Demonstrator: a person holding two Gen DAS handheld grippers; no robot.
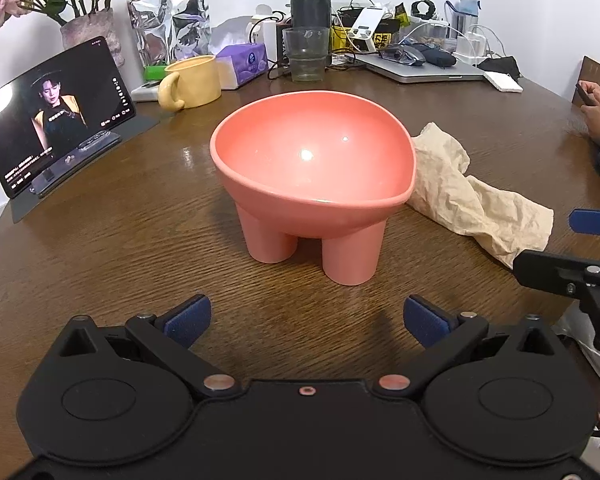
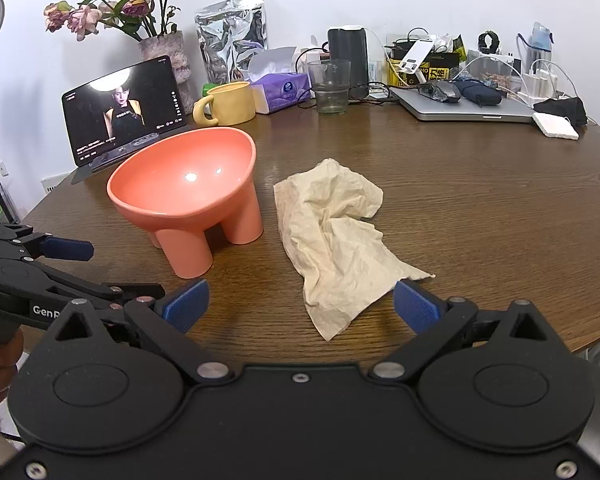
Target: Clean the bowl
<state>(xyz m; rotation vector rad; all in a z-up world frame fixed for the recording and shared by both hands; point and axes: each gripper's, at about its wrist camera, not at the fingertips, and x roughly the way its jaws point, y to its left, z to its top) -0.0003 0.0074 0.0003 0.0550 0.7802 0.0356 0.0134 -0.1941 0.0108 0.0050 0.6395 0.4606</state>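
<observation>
the pink bowl (image 1: pixel 312 156) stands upright on its thick round legs near the middle of the brown wooden table (image 1: pixel 140 240), its inside bare and shiny with a spot of light reflected in it. just beside it, on its right and touching or nearly touching the rim in the left wrist view, lies a crumpled beige cloth (image 2: pixel 336 236) flat on the table. the left claw (image 1: pixel 306 318) hovers in front of the bowl with its blue pads spread wide and nothing between them. the right claw (image 2: pixel 300 304) is likewise wide open and empty, the near corner of the cloth lying between its pads on the table below. behind the bowl stand a yellow mug (image 1: pixel 192 82), a glass tumbler (image 1: pixel 306 54), a purple tissue box (image 1: pixel 242 64), a propped tablet (image 1: pixel 56 116) playing a video, and a vase of flowers (image 2: pixel 168 54). a person's hand (image 1: pixel 598 110) rests at the far right edge.
</observation>
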